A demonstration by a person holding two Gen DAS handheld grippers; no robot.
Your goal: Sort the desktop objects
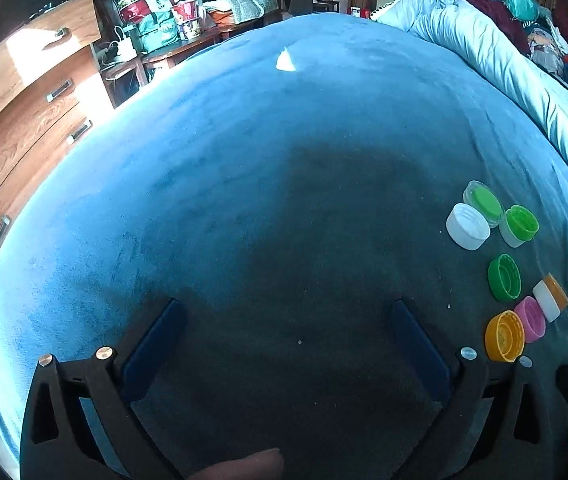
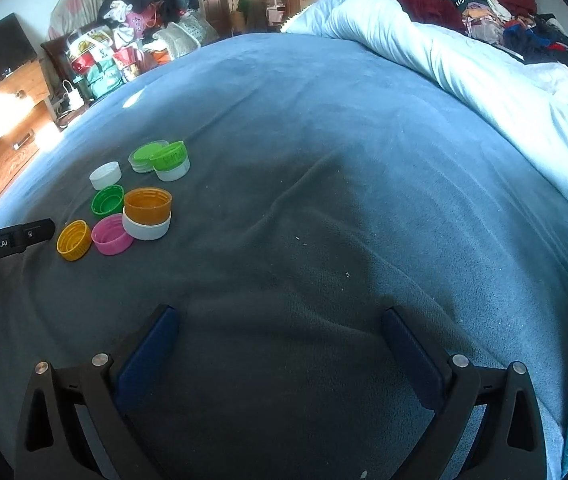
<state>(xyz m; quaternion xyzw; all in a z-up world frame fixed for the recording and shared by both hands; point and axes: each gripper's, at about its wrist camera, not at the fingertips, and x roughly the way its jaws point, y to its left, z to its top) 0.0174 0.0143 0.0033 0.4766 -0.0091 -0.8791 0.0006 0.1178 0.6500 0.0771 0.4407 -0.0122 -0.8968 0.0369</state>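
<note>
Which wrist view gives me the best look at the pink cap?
The right wrist view: the pink cap lies open side up, whole and unobstructed, between the yellow cap and the orange-and-white lid. In the left wrist view, the pink cap sits near the right edge, distorted and seen edge-on.

Matt fleecy blanket (image 1: pixel 244 160), plastic caps (image 2: pixel 112 236)

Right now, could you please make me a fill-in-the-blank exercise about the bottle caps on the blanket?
1. The yellow cap lies beside the ____ cap.
2. The orange cap sits on top of a ____ cap.
3. The caps rest on a ____ blanket.
4. The right gripper holds ____.

Missing words: pink; white; blue; nothing
</note>
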